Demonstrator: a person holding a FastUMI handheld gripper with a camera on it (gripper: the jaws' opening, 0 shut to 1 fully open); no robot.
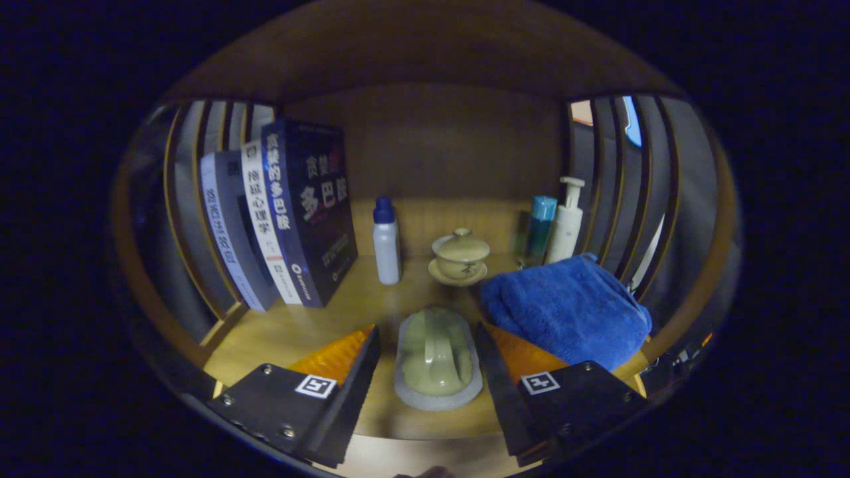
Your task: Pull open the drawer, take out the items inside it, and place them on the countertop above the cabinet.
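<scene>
Between the spread jaws of the gripper [429, 372] lies a pale green cup [435, 352] on its side on a grey coaster [413, 393], resting on the wooden worktop [292, 332]; the jaws flank it and seem apart from it, though contact cannot be told for sure. Judged step: placing an item on the worktop, likely at release; the next move calls for backing out straight without knocking the cup. Beyond the jaws stand a lidded tea bowl [460, 255] on a saucer and a white bottle [386, 242]. Books [292, 212] lean further left; a blue towel [564, 309] sits close by the right jaw, with a pump bottle [566, 222] and a teal bottle [539, 229] behind it. Crowded, little room for more items.
</scene>
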